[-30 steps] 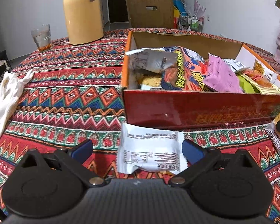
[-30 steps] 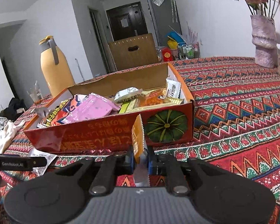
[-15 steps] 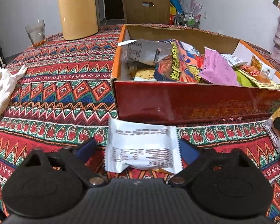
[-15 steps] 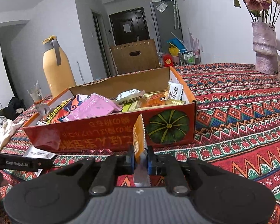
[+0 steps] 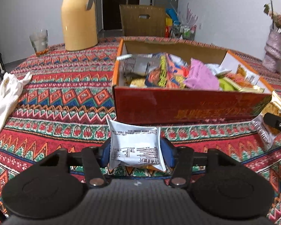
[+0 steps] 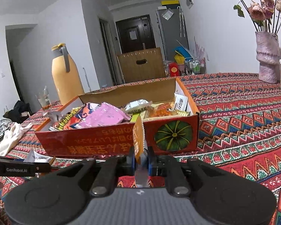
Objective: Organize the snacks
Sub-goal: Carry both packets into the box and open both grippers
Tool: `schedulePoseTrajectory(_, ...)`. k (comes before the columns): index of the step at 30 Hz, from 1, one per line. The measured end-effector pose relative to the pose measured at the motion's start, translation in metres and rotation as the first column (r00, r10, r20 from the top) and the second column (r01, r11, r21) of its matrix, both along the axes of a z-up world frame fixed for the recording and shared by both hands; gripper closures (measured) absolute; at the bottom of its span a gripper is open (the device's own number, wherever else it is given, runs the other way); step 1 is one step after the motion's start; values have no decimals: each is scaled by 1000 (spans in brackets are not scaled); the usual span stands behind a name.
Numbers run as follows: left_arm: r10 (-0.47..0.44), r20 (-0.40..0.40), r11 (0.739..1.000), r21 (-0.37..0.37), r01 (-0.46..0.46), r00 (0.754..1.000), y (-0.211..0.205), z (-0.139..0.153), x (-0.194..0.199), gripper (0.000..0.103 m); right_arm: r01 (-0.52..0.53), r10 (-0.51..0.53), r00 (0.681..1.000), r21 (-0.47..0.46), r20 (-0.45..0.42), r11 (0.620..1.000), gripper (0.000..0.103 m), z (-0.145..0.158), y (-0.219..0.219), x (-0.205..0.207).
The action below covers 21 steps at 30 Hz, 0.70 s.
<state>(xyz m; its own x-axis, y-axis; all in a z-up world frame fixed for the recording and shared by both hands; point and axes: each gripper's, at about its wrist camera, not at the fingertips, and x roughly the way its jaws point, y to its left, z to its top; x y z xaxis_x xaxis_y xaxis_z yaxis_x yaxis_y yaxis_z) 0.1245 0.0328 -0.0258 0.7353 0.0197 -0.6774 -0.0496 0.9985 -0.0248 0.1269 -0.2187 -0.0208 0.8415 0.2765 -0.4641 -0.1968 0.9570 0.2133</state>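
Left wrist view: left gripper point(image 5: 135, 153) at lower centre; fingers point(image 5: 105, 154) closing, blue pads against both sides of a white snack packet point(image 5: 134, 147); packet sits just in front of the red snack box point(image 5: 187, 106), mid-frame on the patterned desk point(image 5: 65, 97); white glove point(image 5: 3, 97) at left edge.
Right wrist view: right gripper point(image 6: 141, 160) lower centre; fingers narrow, clamped on an orange snack sachet point(image 6: 138, 140) standing on edge in front of the box; vase point(image 6: 267, 58) upper right.

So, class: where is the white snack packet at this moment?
In the left wrist view, the white snack packet sits between the closing left gripper's blue pads, just in front of the red snack box.
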Motion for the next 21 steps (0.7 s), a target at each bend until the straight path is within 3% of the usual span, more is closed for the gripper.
schedulePoseTrajectory(10,-21,158,1000,-18,24,987,-13,53,-5,47,-3,2,994,14,108,1000,91,34,1,-1)
schedulePoseTrajectory(21,5,265,1000,-27,2,964,-44,85,47,47,22,-22,985,1,170,1000,91,54,18,59)
